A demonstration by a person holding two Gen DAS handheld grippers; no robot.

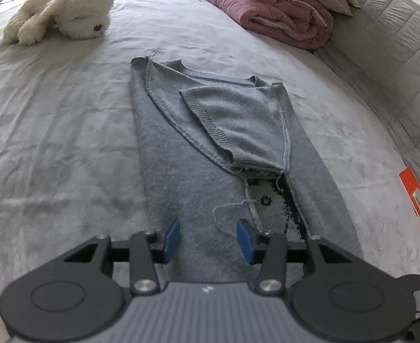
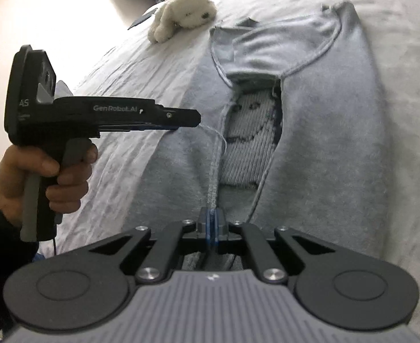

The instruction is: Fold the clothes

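Lying inside-out on the grey bed (image 1: 67,131): a grey knit sweater (image 1: 181,177), sides and sleeves folded inward, long axis running straight away from the left wrist camera, neckband at the far end toward the folded pink quilt (image 1: 278,11) and white plush dog (image 1: 64,11), hem nearest the cameras. Hovering over the hem end, the left claw (image 1: 208,238), blue pads apart and nothing between them. Clamped together on a folded inner edge of the sweater near the hem, the right claw (image 2: 212,223).
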